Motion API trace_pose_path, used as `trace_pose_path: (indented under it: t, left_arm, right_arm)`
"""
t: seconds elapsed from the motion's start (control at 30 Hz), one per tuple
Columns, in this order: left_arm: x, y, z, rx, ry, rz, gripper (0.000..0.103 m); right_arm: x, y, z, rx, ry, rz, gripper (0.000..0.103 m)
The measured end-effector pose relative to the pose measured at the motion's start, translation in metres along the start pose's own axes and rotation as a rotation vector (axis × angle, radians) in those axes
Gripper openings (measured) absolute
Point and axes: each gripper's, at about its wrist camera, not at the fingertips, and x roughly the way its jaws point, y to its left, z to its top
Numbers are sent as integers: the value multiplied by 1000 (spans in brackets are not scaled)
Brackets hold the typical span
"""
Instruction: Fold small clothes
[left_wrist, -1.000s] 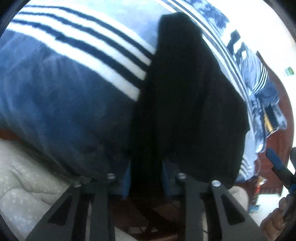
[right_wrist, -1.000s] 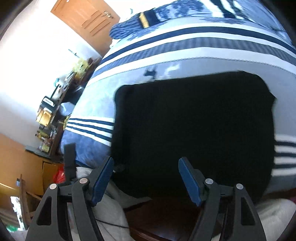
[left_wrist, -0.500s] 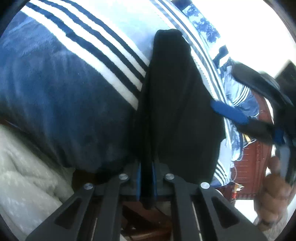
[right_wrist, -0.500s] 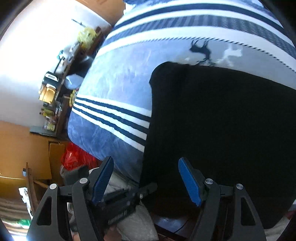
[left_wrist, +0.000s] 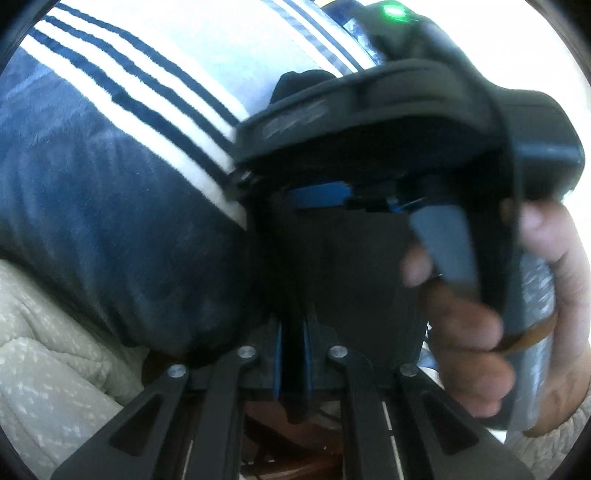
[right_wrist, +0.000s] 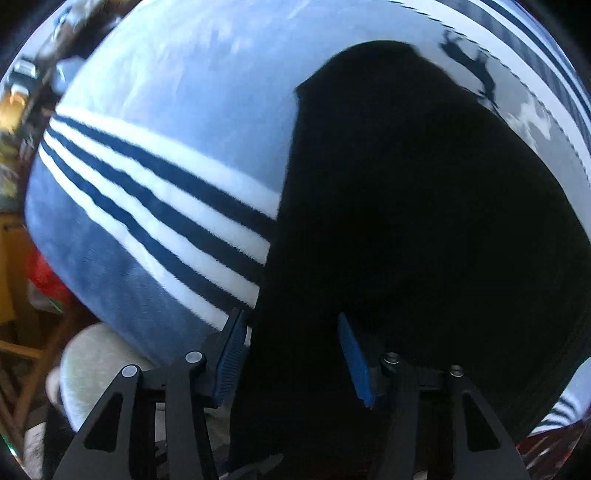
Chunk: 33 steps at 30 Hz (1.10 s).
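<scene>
L fingers pinching black cloth

Right gripper motion-blurred in left wrist view, hides most of black garment. Garment's lower right cut off by edge in right wrist view; shelf clutter too blurred to ID.

Black garment at centre right; blanket in light blue with navy-and-white stripes, left of frame; gripper pads blue; cream speckled quilt, lower left.
</scene>
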Motion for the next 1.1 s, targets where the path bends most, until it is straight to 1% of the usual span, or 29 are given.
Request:
trace_pose_path:
  t: [0.03,0.07,0.1,0.13,0.17,0.2,0.23,0.33,0.43,0.5,0.53,0.57,0.6,0.63,0.67,0.77,0.87,0.9,0.93,0.97,1.0,1.1]
  left_arm:
    - [-1,-2,-1,6,-4,9,8]
    - [-3,-3,-3,12,-9,13,8]
    - [-4,-5,-3,22,-15,22,8]
    - [-6,-8,-5,35,-23,34,8]
    - [-7,-12,-7,53,-33,46,8]
    - [-11,-17,-9,74,-44,57,8]
    - [-16,-24,-13,98,-60,73,8]
    - [-25,-47,-24,170,-98,106,8]
    - [-35,-76,-39,262,-132,146,8]
    - [-44,-96,-45,323,-165,159,8]
    - [-47,-110,-50,353,-182,171,8]
    - [-50,-124,-54,376,-189,175,8]
    - [-51,-137,-56,392,-187,168,8]
    - [-53,-150,-57,408,-182,155,8]
    - [-55,-161,-59,427,-179,147,7]
    - [-53,-206,-70,516,-176,123,6]
    - [-41,-249,-84,612,-148,110,6]
    - [-35,-264,-88,641,-139,104,6]
    - [-26,-275,-92,662,-123,96,6]
    - [-14,-284,-94,672,-109,92,6]
    - [-3,-291,-96,686,-90,90,6]
    - [34,-314,-107,734,-31,93,6]
  right_arm:
    - [3,4,-1,-17,1,-23,54]
    - [5,7,-2,-39,0,-48,45]
    - [6,10,-4,-67,-7,-85,41]
    - [6,10,-5,-73,-12,-96,29]
    - [4,6,-7,-70,-19,-110,14]
    - [2,2,-9,-63,-24,-111,12]
    - [-3,-6,-12,-40,-36,-74,11]
    - [-24,-27,-23,20,-106,41,10]
    - [-52,-45,-39,47,-189,170,10]
    - [-70,-63,-54,79,-231,274,10]
    - [-78,-77,-65,100,-256,341,10]
    - [-85,-88,-72,115,-281,384,10]
    - [-92,-98,-80,129,-307,424,10]
    - [-102,-115,-90,153,-338,480,10]
    - [-107,-127,-97,171,-356,514,10]
    - [-129,-169,-122,220,-429,598,10]
    - [-150,-207,-151,260,-509,675,10]
    - [-155,-224,-162,279,-538,705,10]
    - [-158,-223,-171,289,-557,718,10]
    - [-162,-236,-181,306,-587,727,10]
    - [-164,-245,-184,317,-604,733,10]
    - [-156,-286,-212,388,-653,762,9]
